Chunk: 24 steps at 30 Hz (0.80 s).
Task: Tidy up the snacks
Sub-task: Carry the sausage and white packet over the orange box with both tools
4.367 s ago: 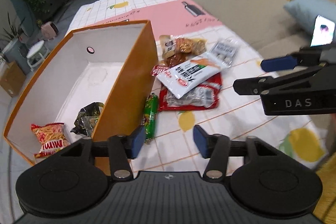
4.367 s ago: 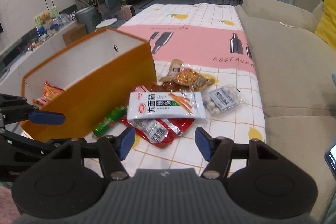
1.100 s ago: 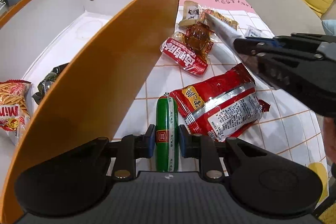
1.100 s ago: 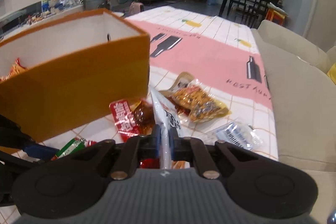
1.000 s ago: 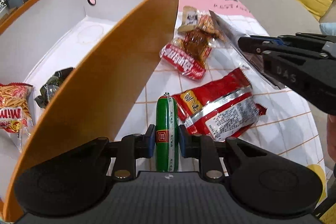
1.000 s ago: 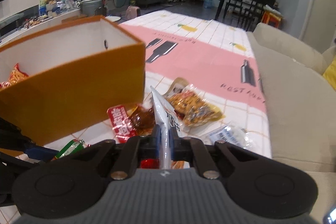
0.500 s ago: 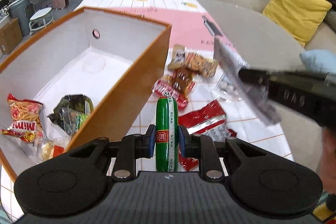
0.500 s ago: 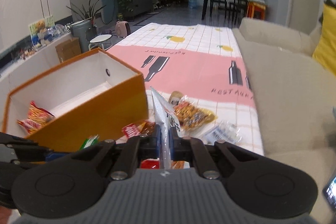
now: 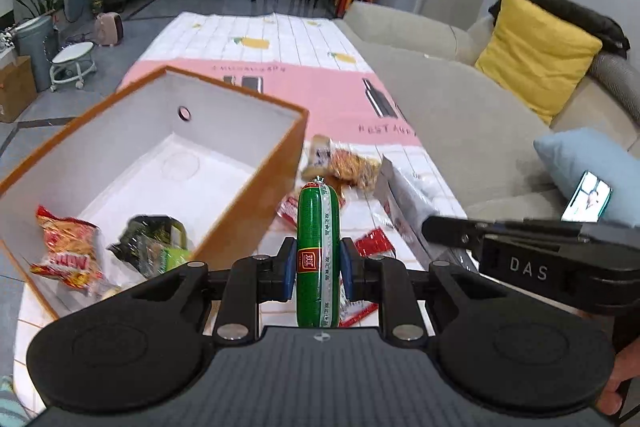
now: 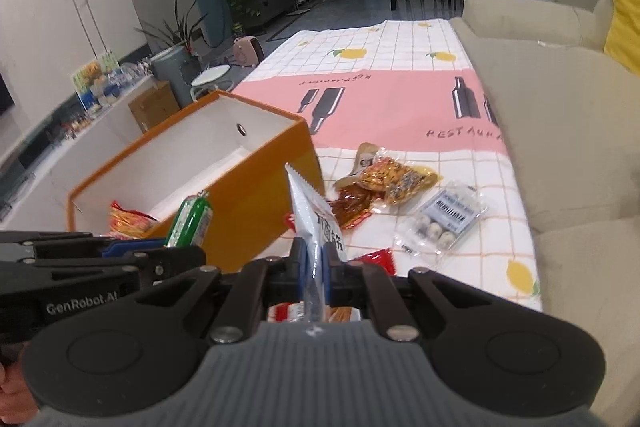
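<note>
Left wrist view: my left gripper (image 9: 313, 269) is clamped on a green plastic-cased sausage stick (image 9: 318, 251), held near its lower end, so most of its length stands ahead of the pads. The orange cardboard box with a white interior (image 9: 256, 195) sits ahead and to the left of that gripper, with a red-and-yellow chip bag (image 9: 68, 247) already inside.

Right wrist view: my right gripper (image 10: 315, 273) is pinched nearly closed on the edge of a flat white foil snack packet (image 10: 310, 223), which stands on edge ahead of the fingers.

Risks as I judge them:
- The sausage casing looks slick; it could pivot or slide out.
- The thin packet could slip from an edge-only pinch.
- Both grippers are close together; heading for the box at once, they could collide.
- A low approach could clip the box wall and shove it.
</note>
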### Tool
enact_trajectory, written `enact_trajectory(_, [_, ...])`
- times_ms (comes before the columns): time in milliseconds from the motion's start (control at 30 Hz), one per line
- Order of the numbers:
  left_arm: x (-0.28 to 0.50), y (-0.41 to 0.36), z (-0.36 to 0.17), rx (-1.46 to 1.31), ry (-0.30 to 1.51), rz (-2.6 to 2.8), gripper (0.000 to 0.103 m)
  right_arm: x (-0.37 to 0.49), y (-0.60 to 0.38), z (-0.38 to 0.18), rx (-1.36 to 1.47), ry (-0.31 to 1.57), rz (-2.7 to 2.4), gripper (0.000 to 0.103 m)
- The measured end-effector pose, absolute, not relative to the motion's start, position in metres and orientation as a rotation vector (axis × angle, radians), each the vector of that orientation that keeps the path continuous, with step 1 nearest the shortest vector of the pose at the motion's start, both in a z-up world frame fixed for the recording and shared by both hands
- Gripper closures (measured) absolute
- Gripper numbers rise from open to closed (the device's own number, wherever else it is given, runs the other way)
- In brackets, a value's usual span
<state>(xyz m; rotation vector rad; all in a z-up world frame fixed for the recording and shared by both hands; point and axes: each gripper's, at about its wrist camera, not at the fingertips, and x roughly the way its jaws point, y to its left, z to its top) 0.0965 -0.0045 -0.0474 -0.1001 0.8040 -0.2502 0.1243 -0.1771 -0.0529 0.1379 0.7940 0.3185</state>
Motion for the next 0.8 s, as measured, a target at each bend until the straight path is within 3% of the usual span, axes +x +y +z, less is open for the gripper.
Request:
enact_trajectory(500, [0.14,0.066,-0.009,-0.147,0.79,-0.143,0.079,0.157,-0.114,-0.007,0.242,0.742,0.475,0.099])
enact_trajectory(800, [0.193,0.11,-0.017,-0.142,0.889,-0.065,0.079,0.217,-0.048,0.003,0.262,0.78,0.524,0.099])
